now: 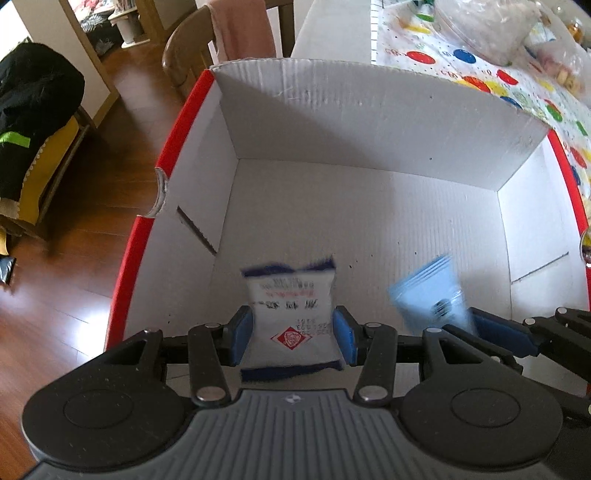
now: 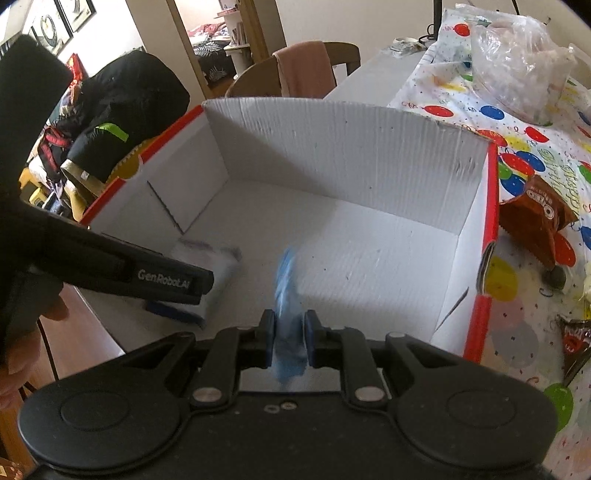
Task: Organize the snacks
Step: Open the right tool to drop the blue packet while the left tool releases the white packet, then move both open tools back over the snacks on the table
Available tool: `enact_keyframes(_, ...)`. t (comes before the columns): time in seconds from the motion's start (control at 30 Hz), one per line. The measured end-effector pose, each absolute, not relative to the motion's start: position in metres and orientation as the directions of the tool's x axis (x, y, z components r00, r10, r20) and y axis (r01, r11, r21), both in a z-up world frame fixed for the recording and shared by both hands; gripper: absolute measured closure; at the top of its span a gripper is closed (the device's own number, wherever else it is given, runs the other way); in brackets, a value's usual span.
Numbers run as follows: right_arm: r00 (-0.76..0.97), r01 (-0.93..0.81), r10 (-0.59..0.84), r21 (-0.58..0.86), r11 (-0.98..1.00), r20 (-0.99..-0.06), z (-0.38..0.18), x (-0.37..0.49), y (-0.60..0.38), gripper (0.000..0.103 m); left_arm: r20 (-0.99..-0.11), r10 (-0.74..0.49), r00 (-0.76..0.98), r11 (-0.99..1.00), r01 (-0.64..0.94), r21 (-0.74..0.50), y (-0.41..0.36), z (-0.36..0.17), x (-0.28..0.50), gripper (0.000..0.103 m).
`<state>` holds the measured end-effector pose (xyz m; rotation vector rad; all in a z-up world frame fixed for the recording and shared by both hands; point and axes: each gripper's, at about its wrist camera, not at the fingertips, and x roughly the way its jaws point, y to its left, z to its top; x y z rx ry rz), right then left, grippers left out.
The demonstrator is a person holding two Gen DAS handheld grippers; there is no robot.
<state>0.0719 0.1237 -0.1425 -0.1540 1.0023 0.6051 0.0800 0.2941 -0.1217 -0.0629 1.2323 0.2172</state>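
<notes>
One open cardboard box [image 1: 369,206], white inside with red outer edges, sits on a table covered by one balloon-print tablecloth [image 2: 524,295], and both grippers reach over its near wall. The left gripper [image 1: 293,332] holds one white snack packet [image 1: 291,314] with dark blue ends and a red diamond mark, its blue pads pressed against the packet's two sides, above the box's near floor. The right gripper [image 2: 290,339] has its jaws drawn narrow, pinching one light blue packet [image 2: 290,295] edge-on over the middle of the box's near side; motion blur hides its print. The box floor beyond the two packets is bare corrugated white. To the right of the box, on the tablecloth, lies one brown Oreo packet [image 2: 539,214], and one more dark packet [image 2: 574,343] shows partly at the edge. Beyond the box's far right corner sits one clear plastic bag [image 2: 517,66]. Behind the box stands one wooden chair [image 1: 192,51] draped with one pink cloth [image 1: 242,29].
</notes>
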Motion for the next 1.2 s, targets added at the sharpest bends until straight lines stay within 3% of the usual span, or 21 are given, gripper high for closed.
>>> enact_keyframes(0.37,0.428,-0.537,0.423,0.152,0.83,-0.799,-0.121,0.069,0.107,0.078,-0.931,0.104,0.35,0.982,-0.186,0.04,0.289,-0.106,0.073,0.054)
enact_keyframes(0.6,0.483,-0.512,0.45,0.175,0.841,-0.751,-0.088,0.061,0.078,0.074,-0.892,0.028,0.45,0.99,-0.134,-0.037,0.266,-0.072,0.06,0.041)
enact_keyframes(0.83,0.542,-0.47,0.449,0.187,0.863,-0.71,-0.062,0.054,0.041,0.066,-0.847,-0.01,0.531,0.996,-0.074,-0.058,0.234,-0.044,0.054,0.038)
enact_keyframes(1.03,0.587,-0.436,0.439,0.192,0.879,-0.68,-0.045,0.049,0.007,0.055,-0.815,-0.044,0.578,0.997,-0.028,-0.074,0.204,-0.027,0.053,0.031)
enact_keyframes(1.2,0.627,-0.391,0.413,0.192,0.9,-0.661,-0.036,0.045,-0.03,0.037,-0.793,-0.082,0.603,0.996,0.012,-0.094,0.173,-0.02,0.053,0.029)
